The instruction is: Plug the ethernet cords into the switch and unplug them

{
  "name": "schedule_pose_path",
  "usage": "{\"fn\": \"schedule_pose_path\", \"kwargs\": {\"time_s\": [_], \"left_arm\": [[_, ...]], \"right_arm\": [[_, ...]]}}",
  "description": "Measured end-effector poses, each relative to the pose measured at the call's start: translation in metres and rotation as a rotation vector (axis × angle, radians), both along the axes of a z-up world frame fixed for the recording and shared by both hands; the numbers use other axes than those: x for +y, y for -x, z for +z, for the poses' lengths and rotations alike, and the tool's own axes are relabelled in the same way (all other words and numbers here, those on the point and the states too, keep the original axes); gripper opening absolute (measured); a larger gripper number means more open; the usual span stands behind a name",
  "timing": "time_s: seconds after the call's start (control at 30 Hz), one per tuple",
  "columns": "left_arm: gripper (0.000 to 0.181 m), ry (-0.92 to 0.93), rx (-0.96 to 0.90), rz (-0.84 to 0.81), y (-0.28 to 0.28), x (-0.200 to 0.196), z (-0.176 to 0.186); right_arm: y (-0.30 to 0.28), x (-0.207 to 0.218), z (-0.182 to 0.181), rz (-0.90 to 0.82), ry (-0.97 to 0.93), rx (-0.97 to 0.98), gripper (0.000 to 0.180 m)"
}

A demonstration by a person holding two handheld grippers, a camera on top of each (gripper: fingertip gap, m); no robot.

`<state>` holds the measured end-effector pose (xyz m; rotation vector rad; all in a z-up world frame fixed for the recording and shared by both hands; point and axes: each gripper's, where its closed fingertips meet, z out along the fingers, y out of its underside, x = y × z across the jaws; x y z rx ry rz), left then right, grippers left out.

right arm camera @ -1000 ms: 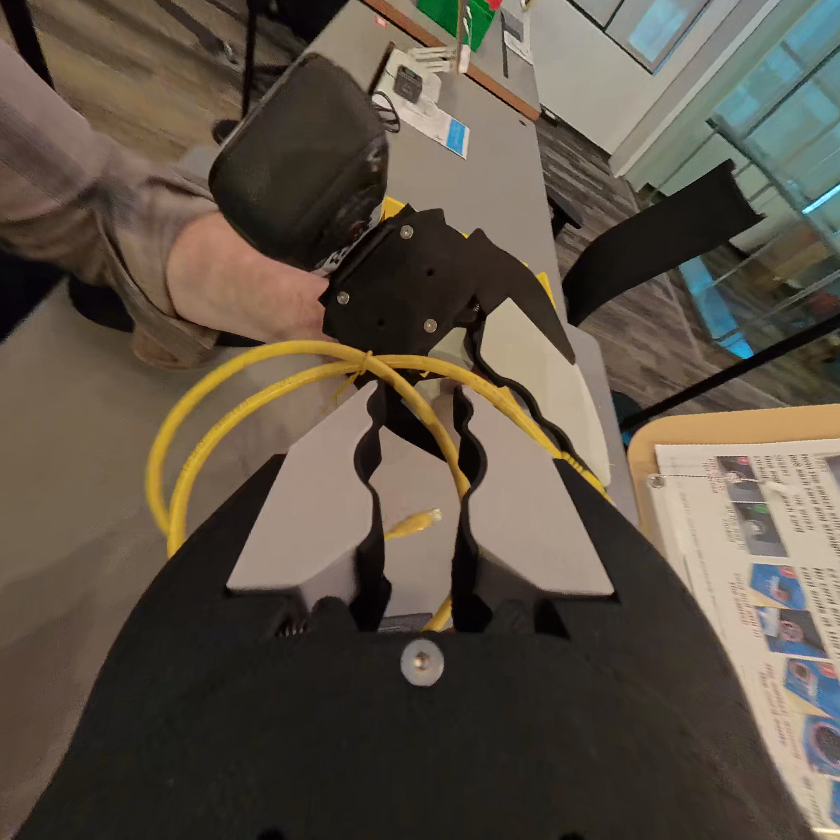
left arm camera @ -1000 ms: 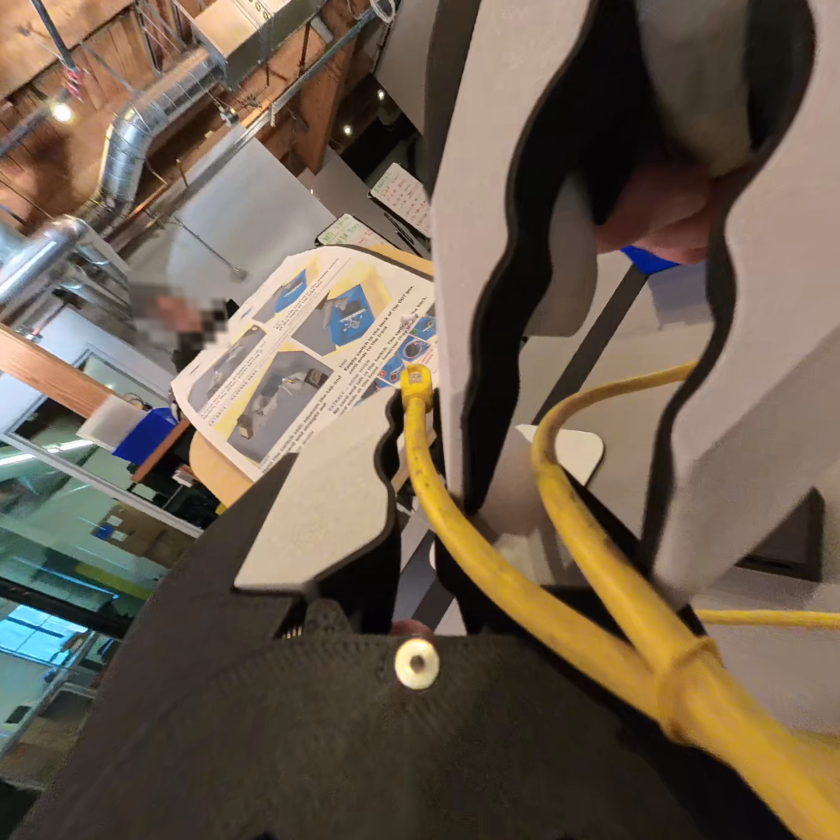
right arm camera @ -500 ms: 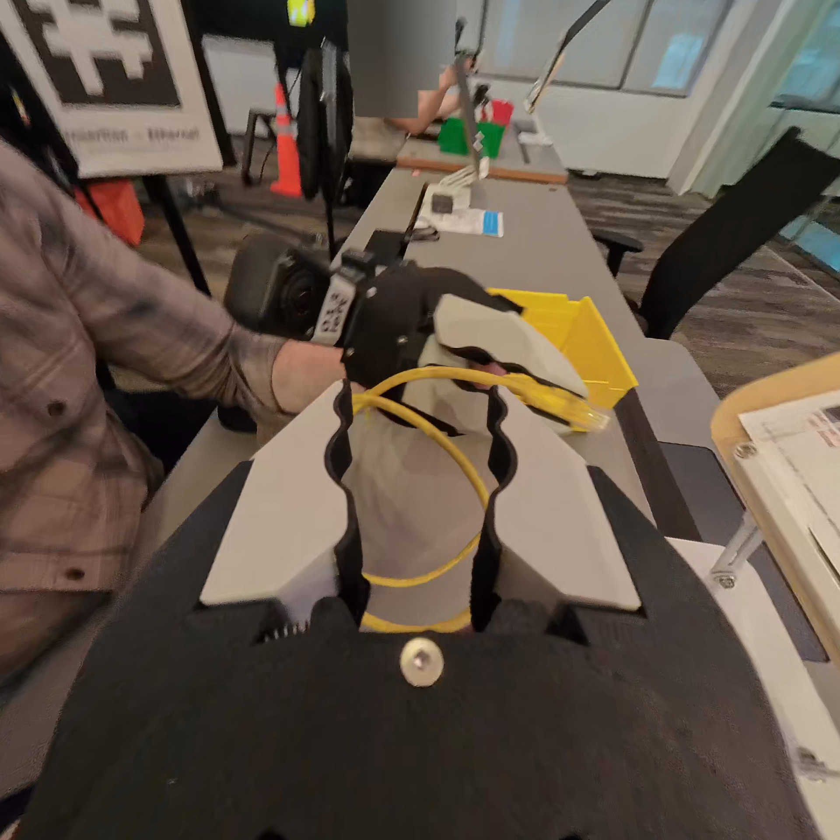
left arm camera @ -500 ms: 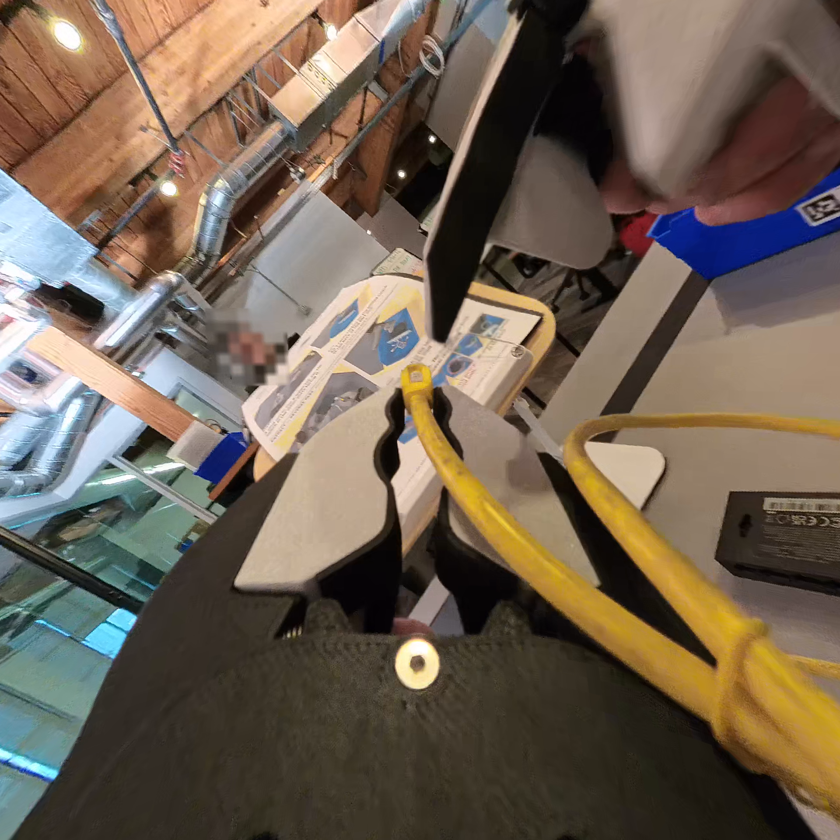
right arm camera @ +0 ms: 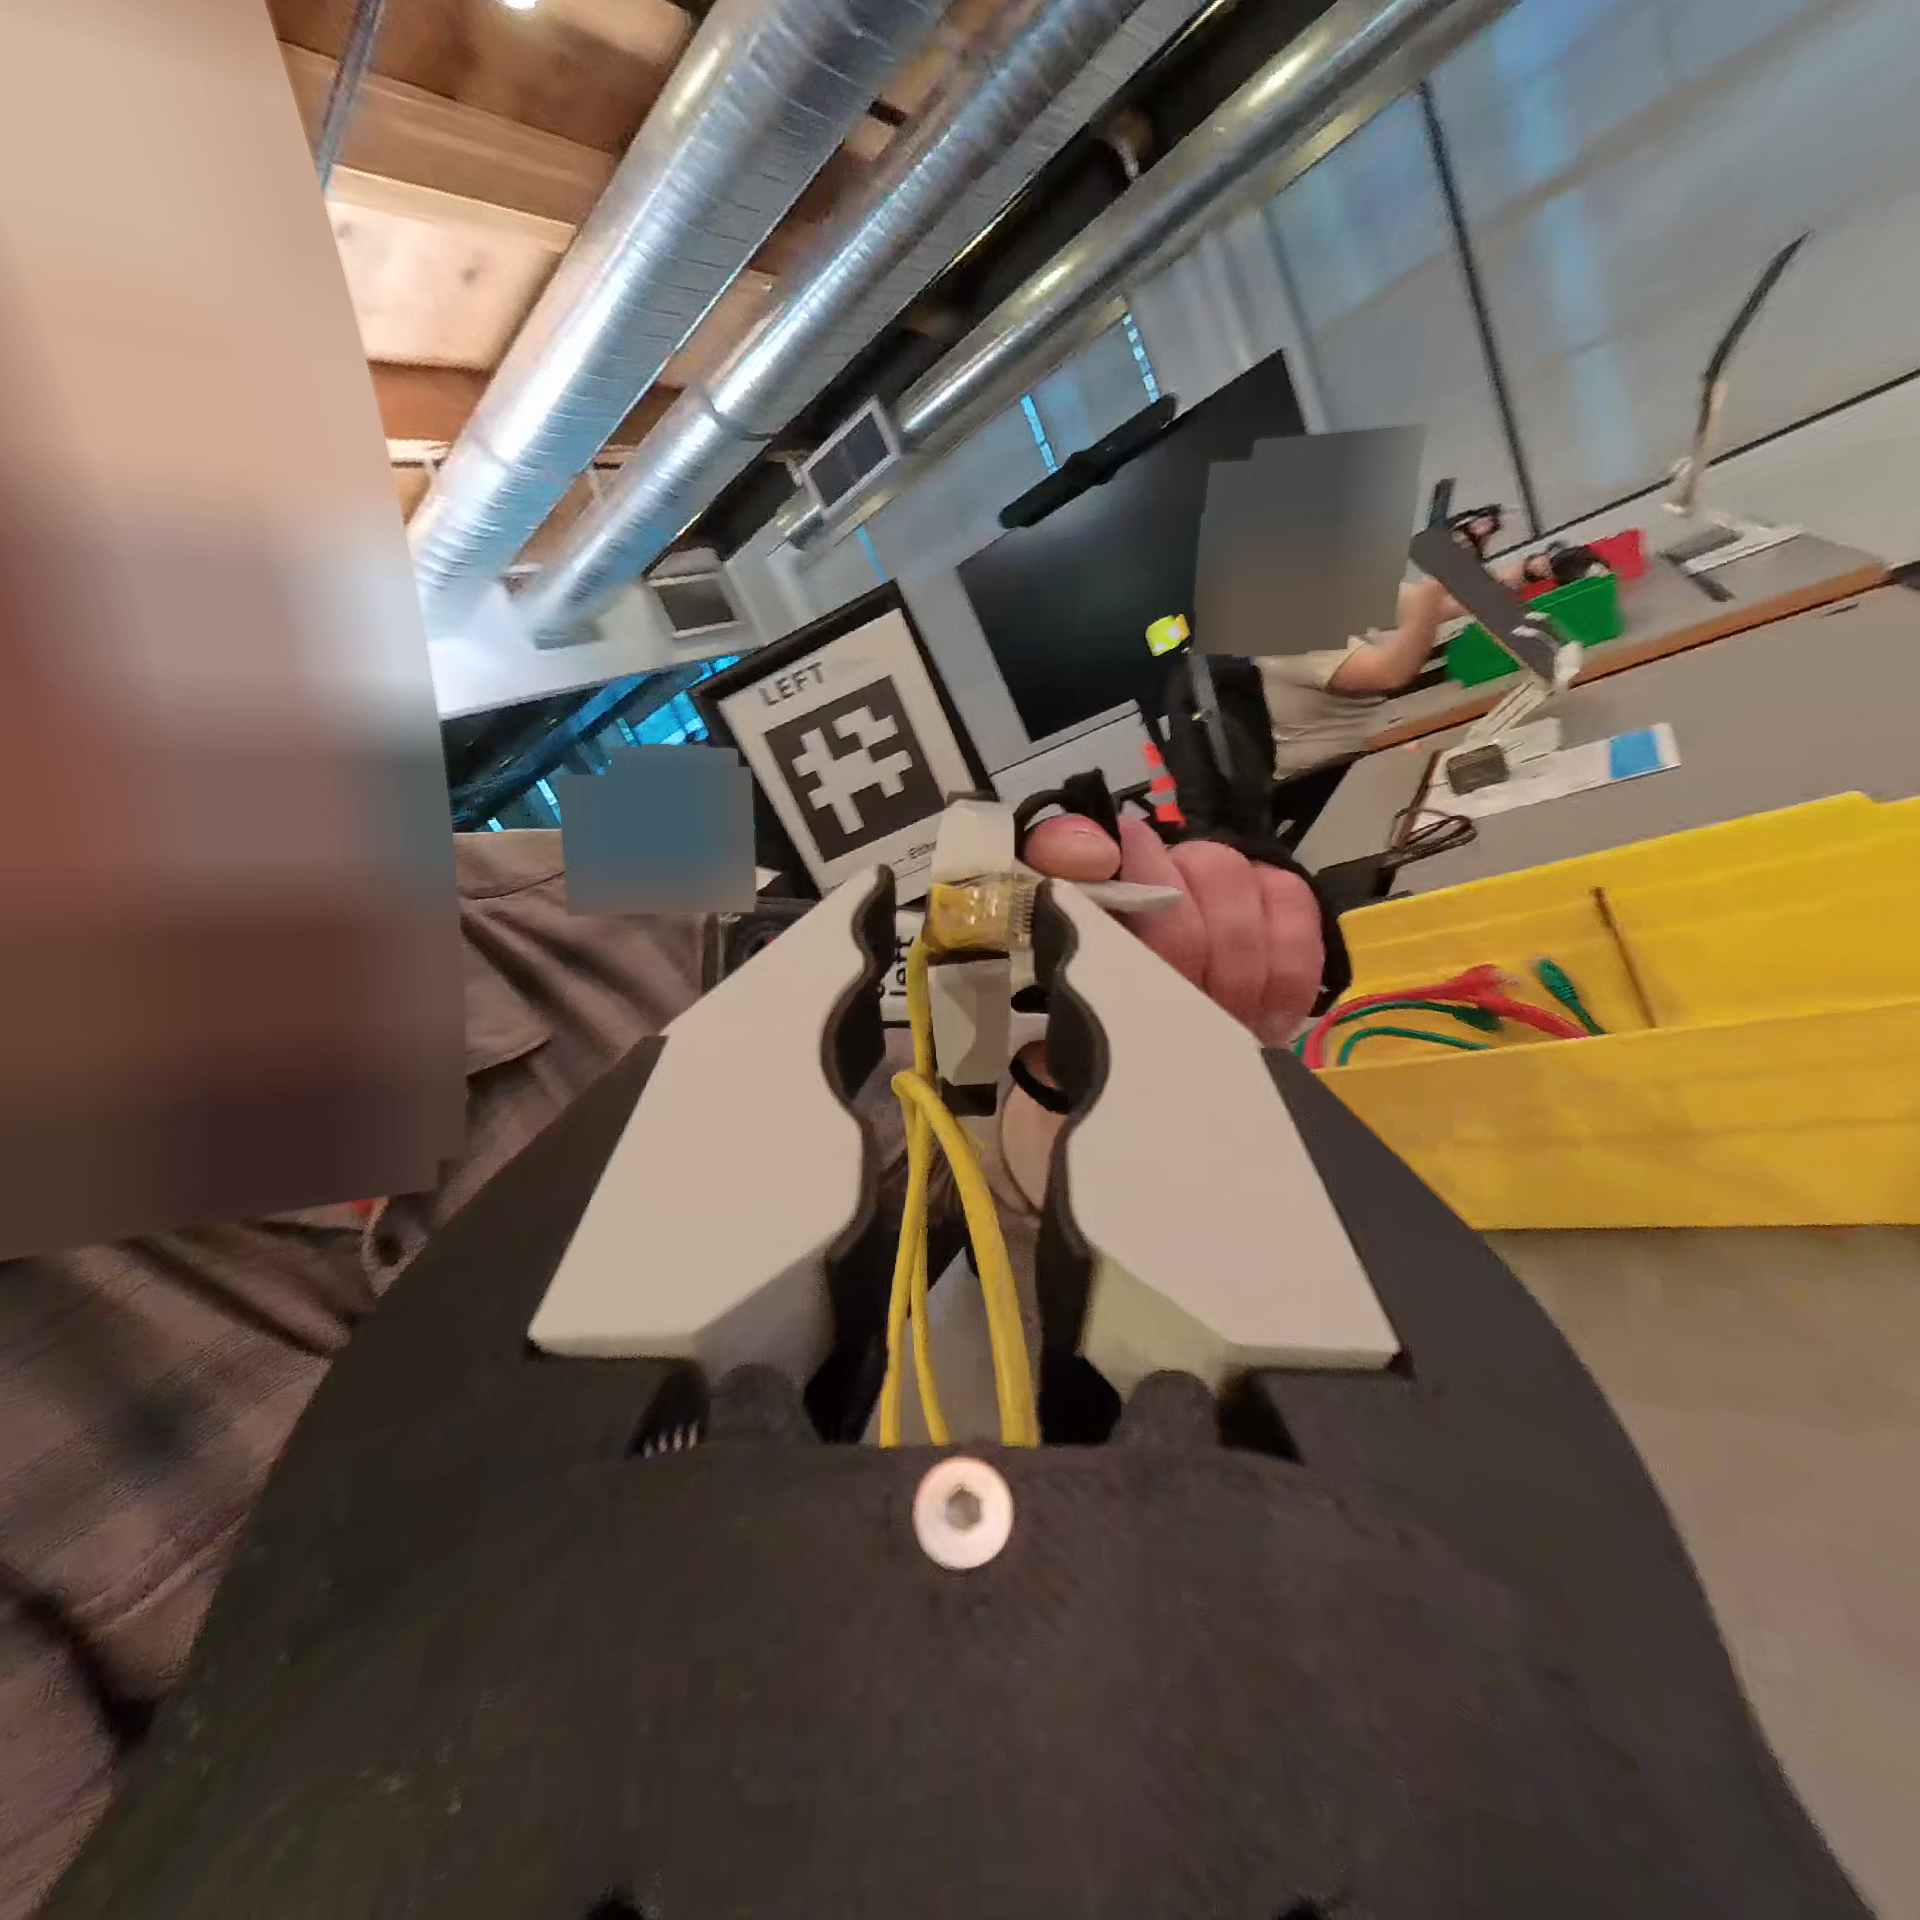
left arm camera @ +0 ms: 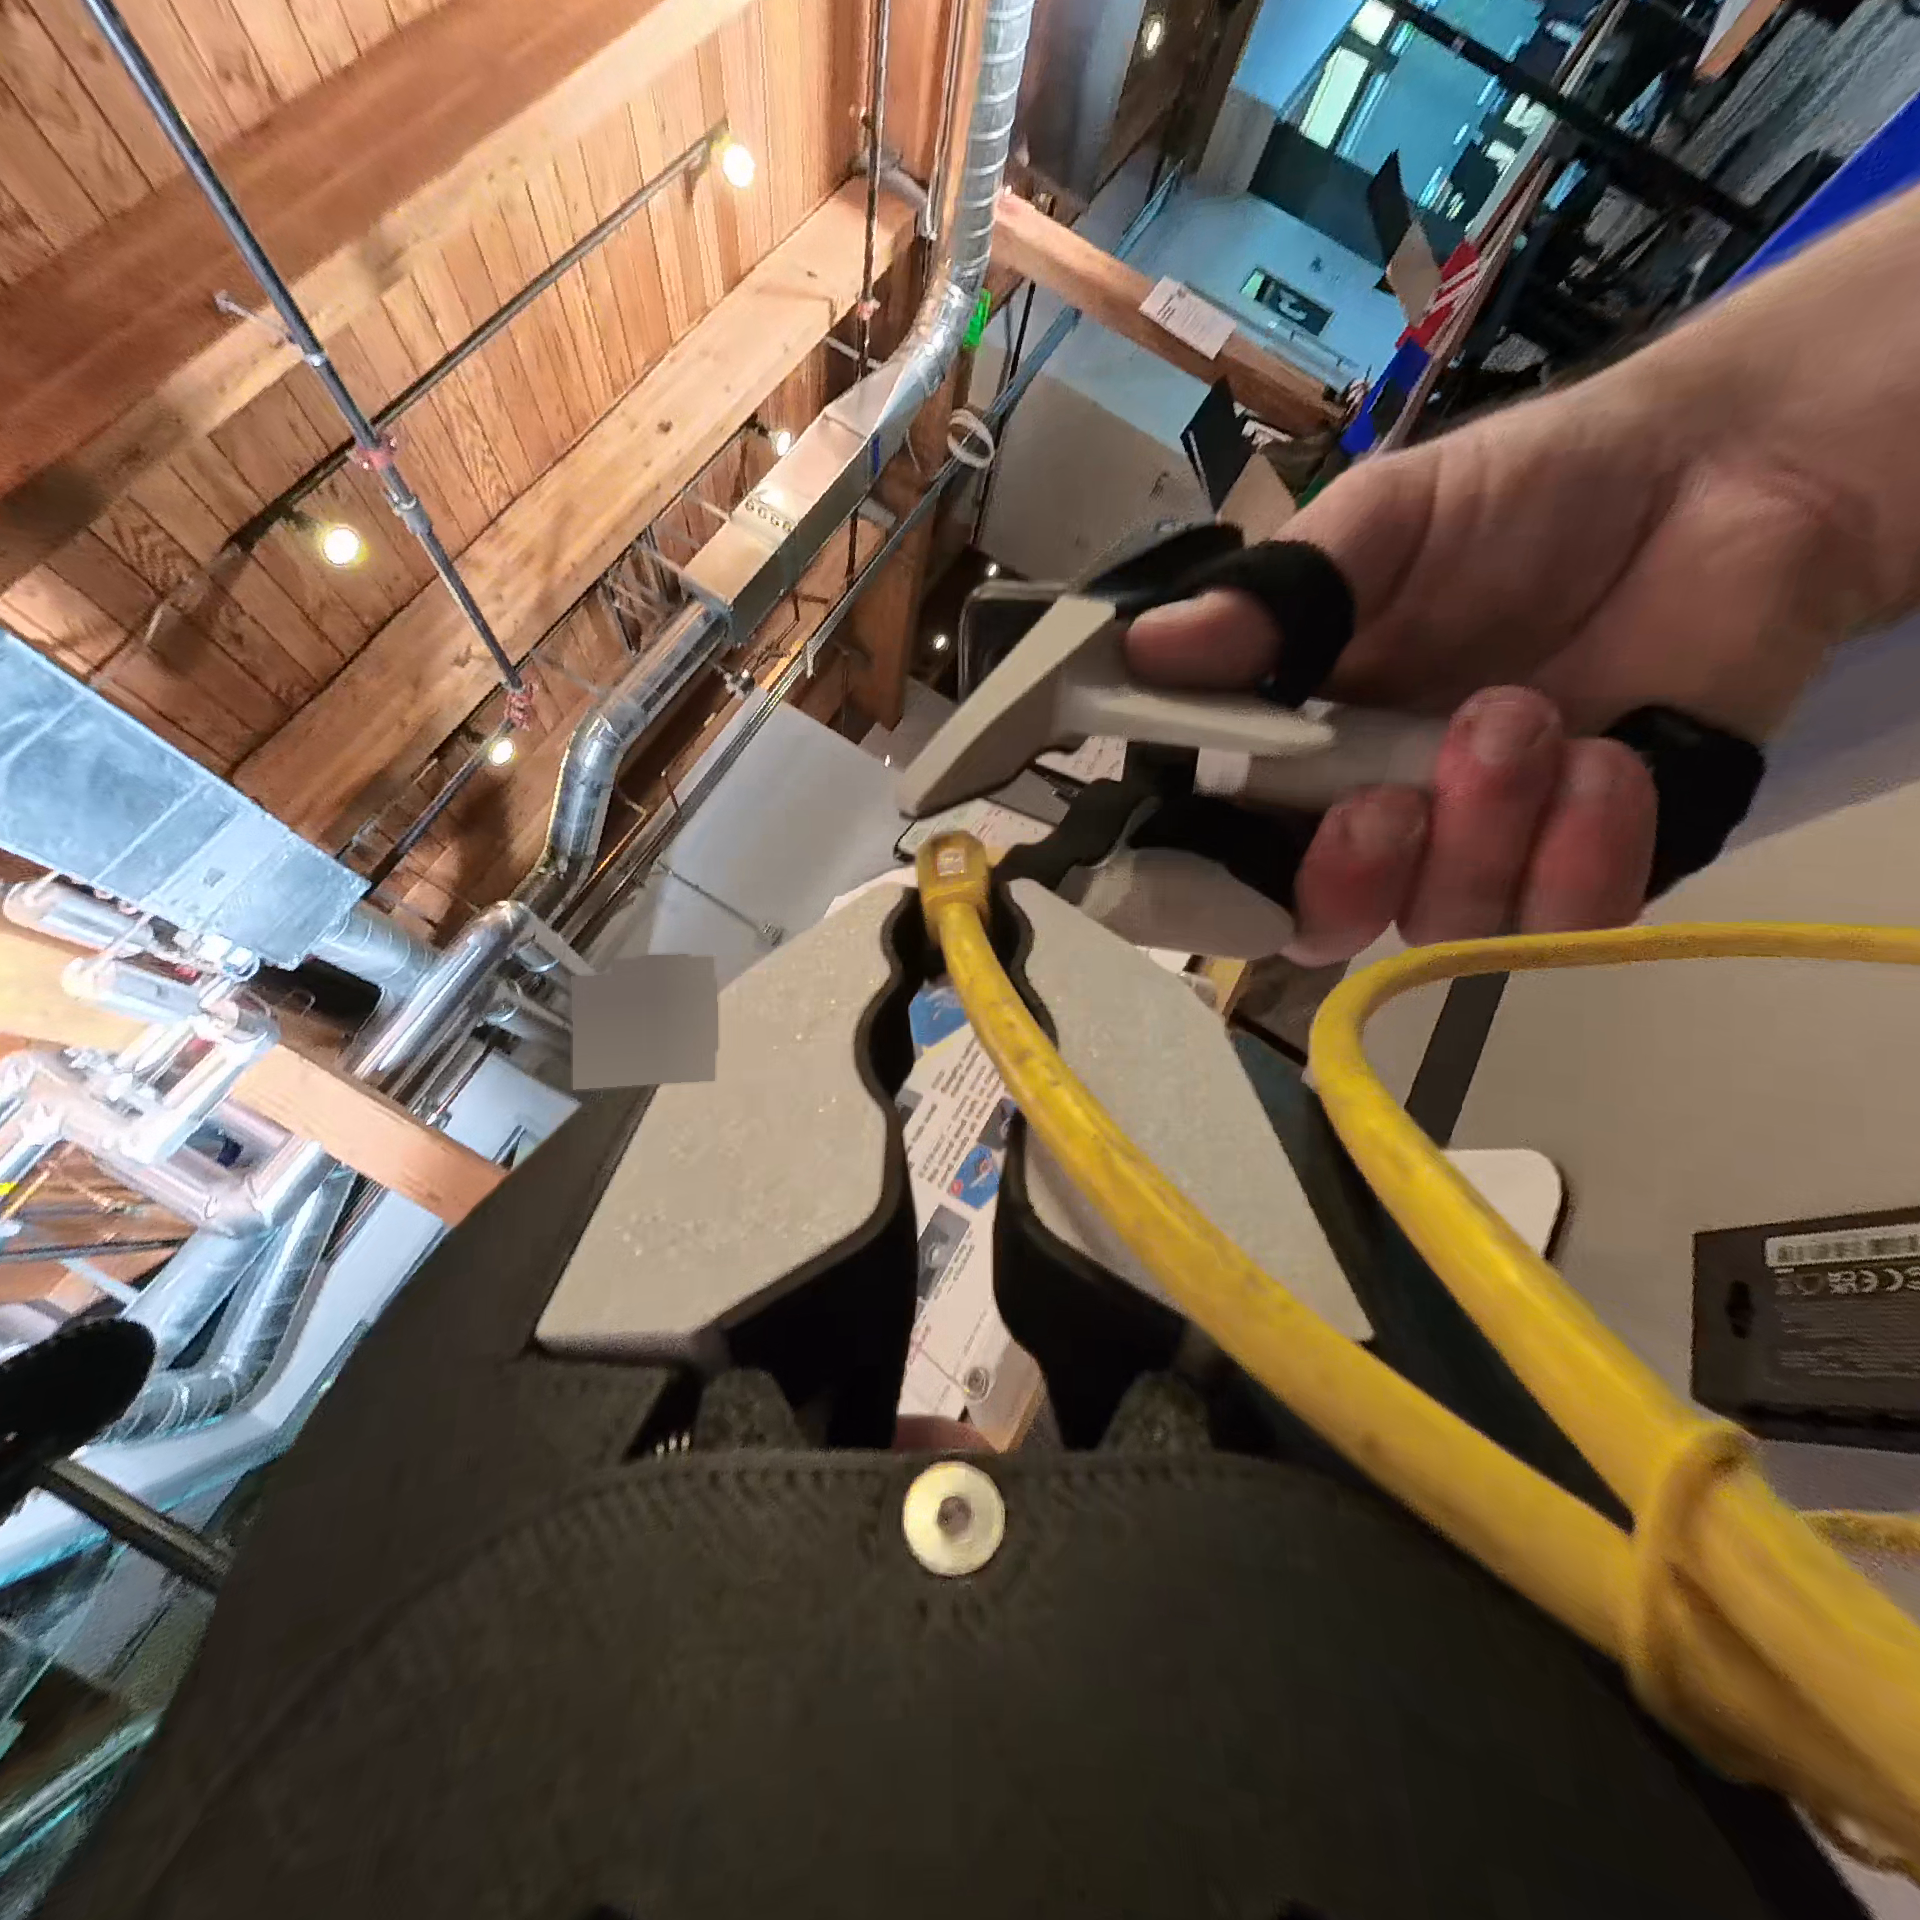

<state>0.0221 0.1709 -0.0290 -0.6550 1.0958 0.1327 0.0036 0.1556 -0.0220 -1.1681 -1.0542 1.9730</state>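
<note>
Left wrist view: the left gripper (left arm camera: 961, 920) has its grey wavy-edged fingers nearly closed, pinching a yellow ethernet cord (left arm camera: 1081, 1122) just behind its clear-tipped yellow plug (left arm camera: 951, 868), which sticks out past the fingertips. The cord's tied loops trail off toward the lower right. A flat black network switch (left arm camera: 1813, 1320) lies on the grey table (left arm camera: 1662, 1060), near its right edge in this view, with nothing plugged in that I can see.

Right wrist view: the right gripper (right arm camera: 961, 935) has its fingers closing around the same plug (right arm camera: 982, 914), seemingly touching both sides; a firm hold cannot be confirmed. Beyond, a yellow plastic bin (right arm camera: 1558, 1122) holds red and green cords (right arm camera: 1455, 1029).

The cord looks light and springy; the hard plug body is the best place to grip, sparing its fragile latch.
</note>
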Motion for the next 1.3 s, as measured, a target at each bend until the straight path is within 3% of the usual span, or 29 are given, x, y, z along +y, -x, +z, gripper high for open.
{"fn": "schedule_pose_path", "kwargs": {"time_s": [0.27,0.47,0.73,1.07,1.2,1.3], "left_arm": [[0.013,0.028,-0.038,-0.038,-0.002,-0.006,0.006],[0.027,0.126,-0.077,-0.079,0.000,-0.003,0.007],[0.013,0.175,-0.100,-0.087,-0.002,-0.002,0.005],[0.012,0.205,-0.119,-0.097,0.000,0.000,0.006],[0.012,0.286,-0.156,-0.140,0.004,0.003,0.007],[0.012,0.471,-0.285,-0.270,0.013,0.010,0.014]], "right_arm": [[0.000,-0.006,0.005,-0.014,-0.059,0.012,0.015],[-0.004,0.004,0.008,-0.083,-0.072,0.023,0.015],[-0.004,0.012,0.002,-0.154,-0.104,-0.023,0.015],[-0.003,0.014,0.002,-0.180,-0.092,-0.053,0.016],[-0.004,0.024,0.004,-0.249,-0.085,-0.053,0.034],[-0.014,0.033,0.010,-0.316,-0.107,-0.039,0.040]]}}
